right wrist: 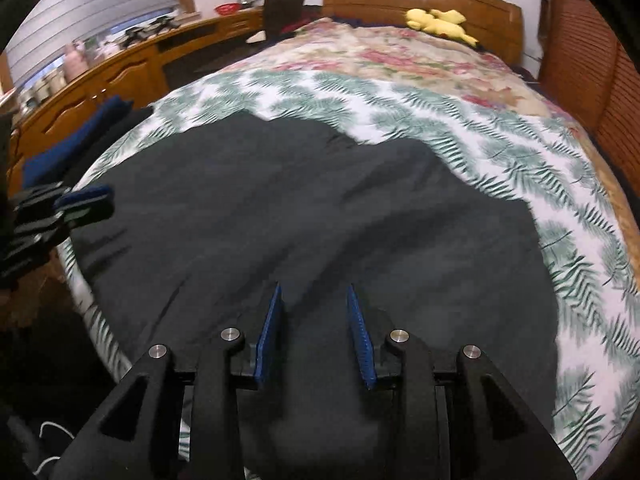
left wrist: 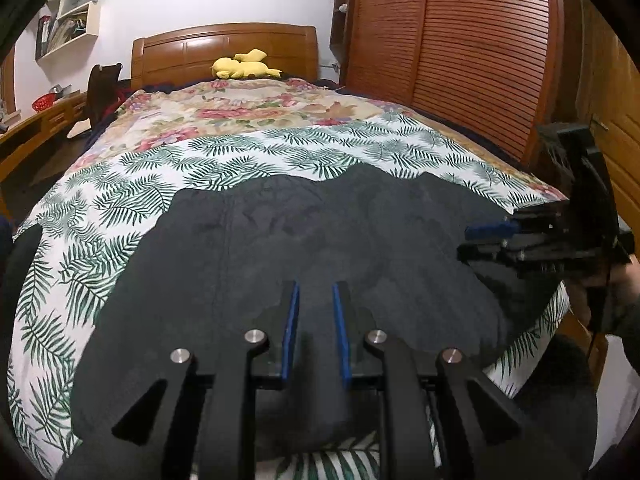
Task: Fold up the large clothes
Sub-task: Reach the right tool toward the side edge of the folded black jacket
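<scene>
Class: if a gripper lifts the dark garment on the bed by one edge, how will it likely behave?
The dark garment probably drapes limply, since it lies flat with soft wrinkles on the fern-print cover. It looks broad, so one edge lifted likely leaves the rest dragging. Both the left gripper and right gripper stand open.

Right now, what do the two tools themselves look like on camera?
Both match: the left tool and right tool are matte black, each with two flat fingers lined with blue ribbed pads, angular black linkage arms, and round silver pivot pins. No markings show; no cables are visible on either tool.
</scene>
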### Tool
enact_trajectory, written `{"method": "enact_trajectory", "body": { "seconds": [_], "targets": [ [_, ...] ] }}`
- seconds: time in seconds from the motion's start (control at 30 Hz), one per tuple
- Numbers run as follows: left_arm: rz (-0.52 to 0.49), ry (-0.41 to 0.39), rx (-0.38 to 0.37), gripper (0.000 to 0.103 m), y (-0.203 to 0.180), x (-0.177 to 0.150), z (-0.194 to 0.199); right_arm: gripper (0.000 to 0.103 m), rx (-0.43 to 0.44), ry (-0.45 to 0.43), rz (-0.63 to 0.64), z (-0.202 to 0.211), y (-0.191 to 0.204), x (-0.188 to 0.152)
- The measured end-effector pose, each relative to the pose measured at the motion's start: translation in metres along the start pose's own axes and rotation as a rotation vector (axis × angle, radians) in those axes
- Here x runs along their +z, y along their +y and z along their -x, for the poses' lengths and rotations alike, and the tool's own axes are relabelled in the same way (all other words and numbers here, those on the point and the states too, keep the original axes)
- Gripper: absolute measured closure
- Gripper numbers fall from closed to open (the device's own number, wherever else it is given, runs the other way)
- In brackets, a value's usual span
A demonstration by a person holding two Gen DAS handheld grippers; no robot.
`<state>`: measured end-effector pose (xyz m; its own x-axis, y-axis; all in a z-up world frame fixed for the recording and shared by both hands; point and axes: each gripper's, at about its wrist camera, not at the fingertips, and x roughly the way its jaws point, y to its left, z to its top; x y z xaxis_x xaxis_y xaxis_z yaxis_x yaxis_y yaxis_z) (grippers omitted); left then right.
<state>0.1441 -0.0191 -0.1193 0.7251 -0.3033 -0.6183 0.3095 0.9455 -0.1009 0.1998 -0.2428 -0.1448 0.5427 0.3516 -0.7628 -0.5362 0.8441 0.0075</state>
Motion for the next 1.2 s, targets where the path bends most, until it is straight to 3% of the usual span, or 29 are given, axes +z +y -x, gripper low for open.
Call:
{"method": "enact_trajectory", "body": {
  "seconds": [0.13, 0.23, 0.77, 0.8, 0.87, 0.93, 1.2],
  "targets": [
    [-0.005, 0.012, -0.005, 0.088, -0.009, -0.008, 0.002, 0.068, -0.017, 0.059, 0.009, -0.024, 0.009, -0.023],
    [-0.007, 0.031, -0.016, 0.088, -0.014, -0.013, 0.0, 0.068, -0.031, 0.033, 0.002, -0.021, 0.01, -0.026],
    [-0.054, 0.07, -0.032, 0.088, -0.038, -0.027, -0.015, 0.066, -0.213, -0.1, -0.126, 0.088, -0.022, -0.07],
    [-0.056, 0.072, -0.032, 0.088, -0.039, -0.028, -0.016, 0.065, -0.227, -0.112, -0.134, 0.094, -0.025, -0.074],
    [-0.056, 0.074, -0.031, 0.088, -0.039, -0.028, -0.017, 0.052, -0.24, -0.124, -0.167, 0.103, -0.031, -0.082],
    [-0.055, 0.075, -0.03, 0.088, -0.039, -0.028, -0.018, 0.048, -0.249, -0.119, -0.224, 0.108, -0.041, -0.093],
    [-0.05, 0.077, -0.031, 0.088, -0.038, -0.027, -0.021, 0.047, -0.29, -0.086, -0.36, 0.11, -0.066, -0.131]
  ]
}}
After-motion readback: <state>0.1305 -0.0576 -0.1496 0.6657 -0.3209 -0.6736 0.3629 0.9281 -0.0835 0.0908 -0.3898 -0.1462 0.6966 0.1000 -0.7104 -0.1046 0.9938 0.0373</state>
